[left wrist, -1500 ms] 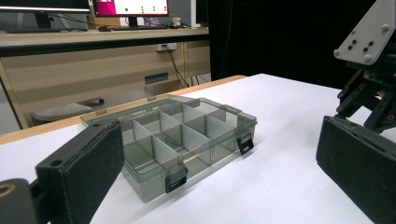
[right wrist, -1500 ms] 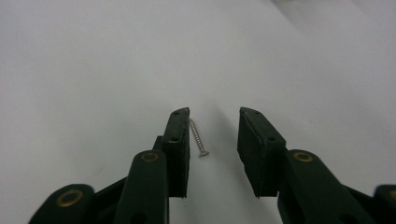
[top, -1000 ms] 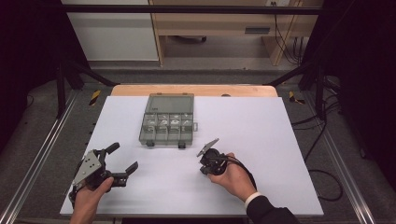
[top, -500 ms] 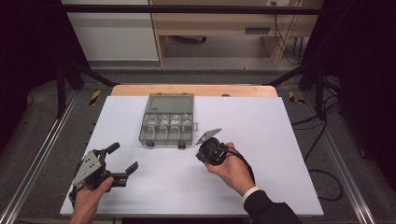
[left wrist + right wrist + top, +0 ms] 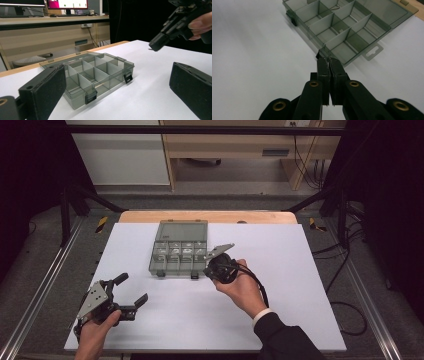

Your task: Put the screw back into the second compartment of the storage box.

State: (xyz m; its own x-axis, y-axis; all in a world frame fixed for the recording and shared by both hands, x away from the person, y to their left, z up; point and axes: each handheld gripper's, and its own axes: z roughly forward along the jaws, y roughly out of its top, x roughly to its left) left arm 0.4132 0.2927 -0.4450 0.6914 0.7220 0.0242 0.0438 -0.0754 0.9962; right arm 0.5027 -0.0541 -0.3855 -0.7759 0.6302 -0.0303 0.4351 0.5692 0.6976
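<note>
High view: a white sheet point(image 5: 280, 285) covers the bench point(image 5: 200, 216), whose bare wood edge shows as a strip along the far side, upper centre of the frame. A smoke-grey organiser box point(image 5: 178, 248) lies on the sheet just above the frame's centre, lid open and laid flat toward the far edge, its tray split by dividers into small compartments; two black latches sit on its near wall.

Right gripper point(image 5: 218, 263), centre of the frame: held in a hand with a dark sleeve, jaws pressed together with nothing between them, tips just beside the box's near right corner. In the right gripper view the clenched jaws point at that corner, where a clear hang tab point(image 5: 374, 51) lies flat on the sheet; whether the tips touch the box cannot be told.

Left gripper point(image 5: 131, 291), lower left of the frame: held low over the sheet, jaws spread wide and empty, well apart from the box. The left gripper view shows its two padded jaws at the lower corners and the box between them, farther off.

Surroundings: grey floor point(image 5: 45, 270) with rails point(image 5: 35, 305) at both sides, a light wooden desk point(image 5: 235, 150) beyond the bench, cables point(image 5: 345, 310) at right, dark background.
</note>
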